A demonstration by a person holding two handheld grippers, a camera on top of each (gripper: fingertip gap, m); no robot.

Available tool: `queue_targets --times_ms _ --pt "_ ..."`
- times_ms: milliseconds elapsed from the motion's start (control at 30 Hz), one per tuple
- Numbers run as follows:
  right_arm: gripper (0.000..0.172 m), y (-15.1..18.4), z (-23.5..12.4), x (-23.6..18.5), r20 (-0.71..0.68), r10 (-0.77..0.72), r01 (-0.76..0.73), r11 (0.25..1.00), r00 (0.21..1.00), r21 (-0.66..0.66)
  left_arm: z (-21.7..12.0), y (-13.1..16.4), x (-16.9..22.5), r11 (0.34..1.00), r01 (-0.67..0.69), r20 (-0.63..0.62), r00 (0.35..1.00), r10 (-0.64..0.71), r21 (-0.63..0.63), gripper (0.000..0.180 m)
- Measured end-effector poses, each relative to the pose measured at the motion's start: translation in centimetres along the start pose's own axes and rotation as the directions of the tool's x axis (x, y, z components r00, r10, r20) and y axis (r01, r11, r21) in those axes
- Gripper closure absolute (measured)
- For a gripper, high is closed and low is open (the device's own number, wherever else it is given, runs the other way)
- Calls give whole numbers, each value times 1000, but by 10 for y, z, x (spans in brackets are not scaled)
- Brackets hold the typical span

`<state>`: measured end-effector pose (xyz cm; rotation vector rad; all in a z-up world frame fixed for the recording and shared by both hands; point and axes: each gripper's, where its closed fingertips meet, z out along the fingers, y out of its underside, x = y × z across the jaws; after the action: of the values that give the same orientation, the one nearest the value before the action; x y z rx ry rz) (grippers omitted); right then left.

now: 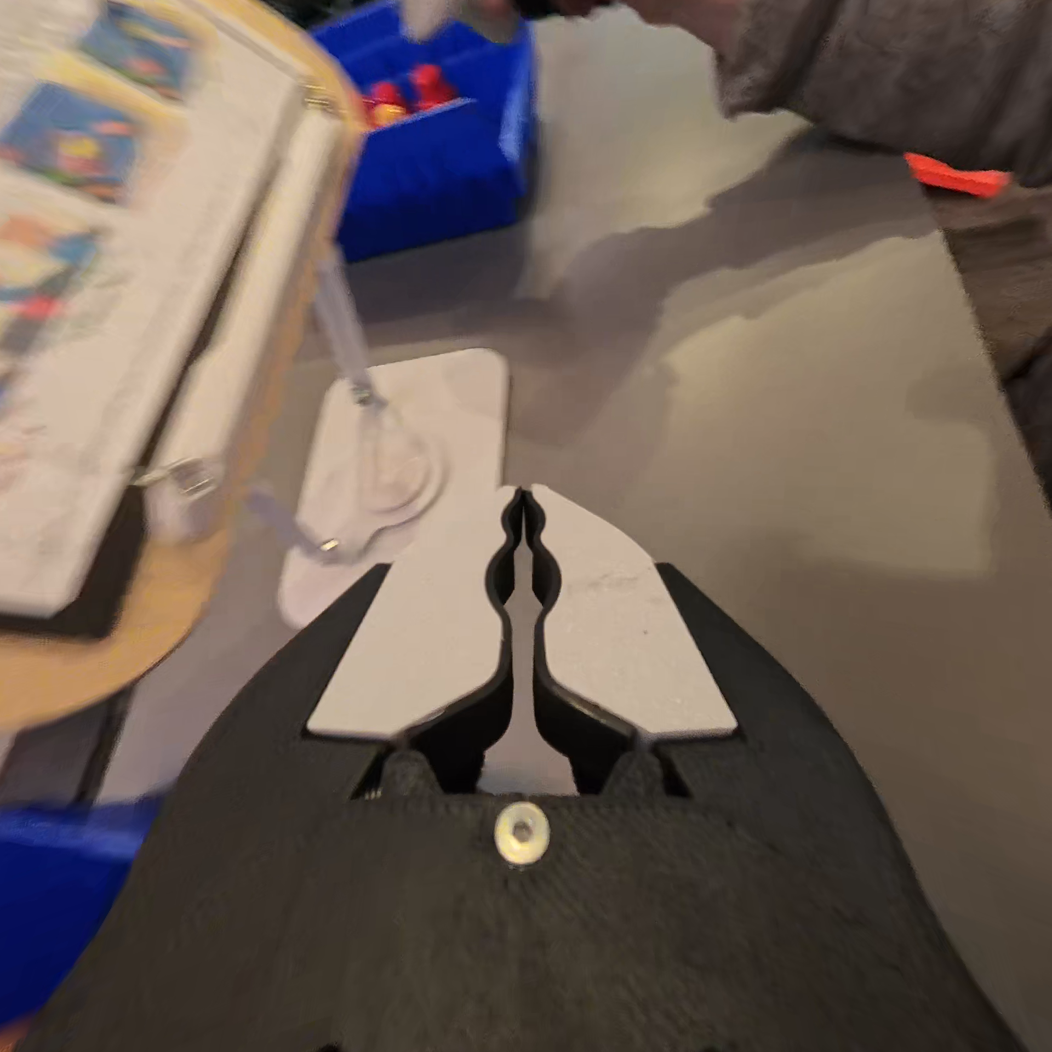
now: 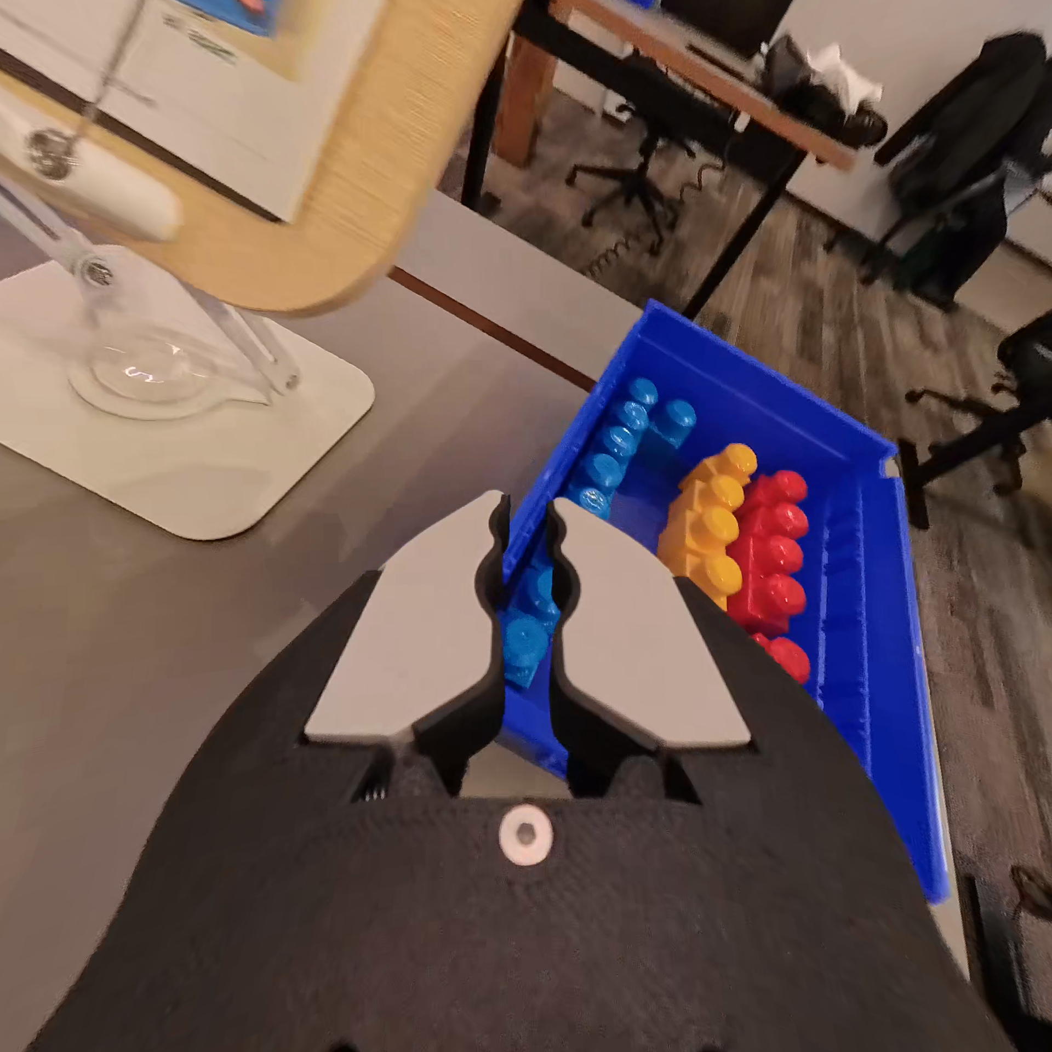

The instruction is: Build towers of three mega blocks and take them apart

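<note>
In the right wrist view a blue bin (image 2: 768, 370) stands at the table's right edge. It holds blue mega blocks (image 2: 617, 444), a yellow block (image 2: 711, 524) and red blocks (image 2: 771, 563). My right gripper (image 2: 526, 504) hovers over the bin's left wall with its jaws a narrow gap apart. Nothing is pressed between the pads; blue blocks show through the gap below. My left gripper (image 1: 522, 496) is shut with nothing between its fingers, above the grey table (image 1: 740, 455). The blue bin (image 1: 444, 142) with red blocks (image 1: 424, 85) lies far ahead of it.
A white stand base (image 1: 421, 432) with a clear arm sits ahead left; it also shows in the right wrist view (image 2: 188, 455). A wooden board (image 2: 341, 199) with white boxes overhangs on the left. A person's grey sleeve (image 1: 882, 68) and an orange-red piece (image 1: 956, 179) are far right. The left gripper's tips are roughly 35 cm from the right gripper's. My left tips are roughly 20 cm from the white stand base (image 1: 421, 432).
</note>
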<state>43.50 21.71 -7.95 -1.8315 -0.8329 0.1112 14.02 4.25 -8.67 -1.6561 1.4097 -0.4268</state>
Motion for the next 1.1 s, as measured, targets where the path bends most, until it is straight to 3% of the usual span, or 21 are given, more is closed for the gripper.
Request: queue_targets --times_ms 67,200,333,500,667,833,1000,1100 --pt "160 -1 3 -10 13 -39 39 999 999 8 -30 7 -31 999 41 150 988 -43 17 173" --pt "163 -5 3 -18 38 -64 62 997 997 55 -93 34 -91 997 71 425 904 -51 -32 157" --pt "163 0 7 -21 63 -62 58 997 996 57 -132 78 -146 970 112 494 869 9 -216 139" --pt "163 5 11 -24 80 -74 69 996 994 56 -147 137 -202 871 138 430 898 91 -472 122" --pt "163 11 17 -26 96 -89 86 996 991 39 -138 173 -234 795 119 318 943 97 -595 114" --pt "164 12 19 -30 101 -114 111 993 988 36 -130 209 -248 696 119 234 969 72 -708 110" --pt "164 14 21 -32 112 -118 115 993 987 27 -122 227 -256 646 135 199 980 27 -752 108" --pt "164 16 22 -32 115 -119 118 993 986 20 -123 241 -254 584 135 175 984 13 -800 120"
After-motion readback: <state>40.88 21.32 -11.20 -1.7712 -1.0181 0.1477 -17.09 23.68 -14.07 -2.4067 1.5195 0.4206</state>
